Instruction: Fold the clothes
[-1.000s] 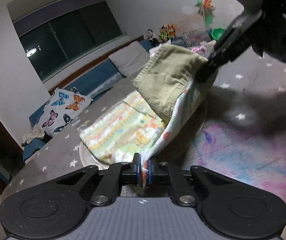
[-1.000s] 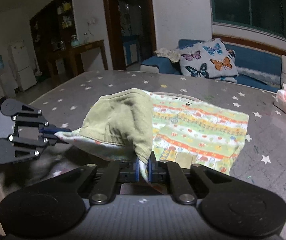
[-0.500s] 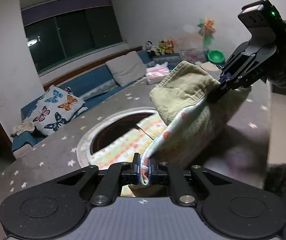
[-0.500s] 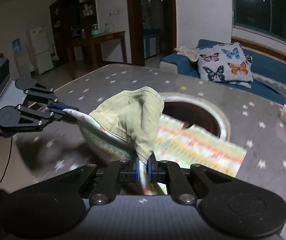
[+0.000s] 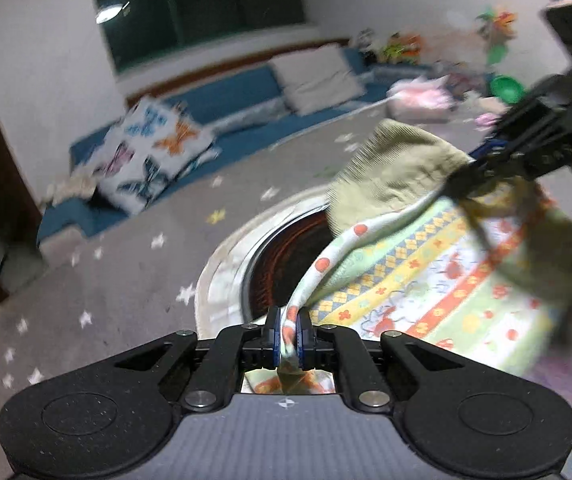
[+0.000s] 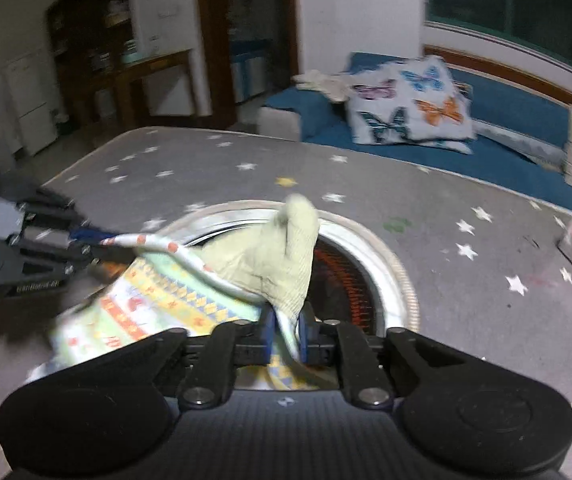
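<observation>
Left claw point(image 5: 289, 334) pressed together, pinching the garment's point(image 5: 438, 280) spotted hem at lower centre of its view. Right claw point(image 6: 286, 330): jaws have just been opening, cloth between them; grip on it unclear. Garment hangs between both claws over the star-print table point(image 6: 466, 280), partly above the round recess point(image 6: 350, 280). Frames blurred.

Home living room: sofa point(image 6: 506, 120), butterfly cushion point(image 6: 406, 104).
</observation>
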The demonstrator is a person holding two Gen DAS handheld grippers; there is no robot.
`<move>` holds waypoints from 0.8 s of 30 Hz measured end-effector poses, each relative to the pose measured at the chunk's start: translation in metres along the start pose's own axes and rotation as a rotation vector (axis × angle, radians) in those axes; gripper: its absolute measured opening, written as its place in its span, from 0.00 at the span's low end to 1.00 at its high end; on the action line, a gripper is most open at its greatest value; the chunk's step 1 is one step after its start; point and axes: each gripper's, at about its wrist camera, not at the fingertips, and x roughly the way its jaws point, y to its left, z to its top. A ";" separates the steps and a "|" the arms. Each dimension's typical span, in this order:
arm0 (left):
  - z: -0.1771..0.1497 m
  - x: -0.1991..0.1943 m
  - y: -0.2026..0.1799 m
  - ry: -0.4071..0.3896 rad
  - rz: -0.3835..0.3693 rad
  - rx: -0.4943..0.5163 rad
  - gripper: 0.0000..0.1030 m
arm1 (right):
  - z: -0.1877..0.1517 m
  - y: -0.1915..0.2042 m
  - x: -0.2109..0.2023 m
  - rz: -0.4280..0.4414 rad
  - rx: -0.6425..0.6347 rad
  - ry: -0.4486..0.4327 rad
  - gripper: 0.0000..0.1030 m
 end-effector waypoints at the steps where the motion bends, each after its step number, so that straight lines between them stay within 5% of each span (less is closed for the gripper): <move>1: -0.002 0.009 0.002 0.017 0.004 -0.017 0.08 | -0.003 -0.005 0.005 -0.021 0.018 -0.006 0.19; 11: -0.012 0.023 0.016 0.020 0.048 -0.095 0.25 | -0.055 -0.032 -0.025 -0.159 0.134 -0.014 0.20; 18: -0.010 0.027 0.018 0.024 0.116 -0.122 0.51 | -0.085 -0.052 -0.025 -0.188 0.282 -0.014 0.20; 24: -0.010 0.027 0.022 0.033 0.157 -0.149 0.62 | -0.077 -0.046 -0.014 -0.274 0.205 -0.018 0.19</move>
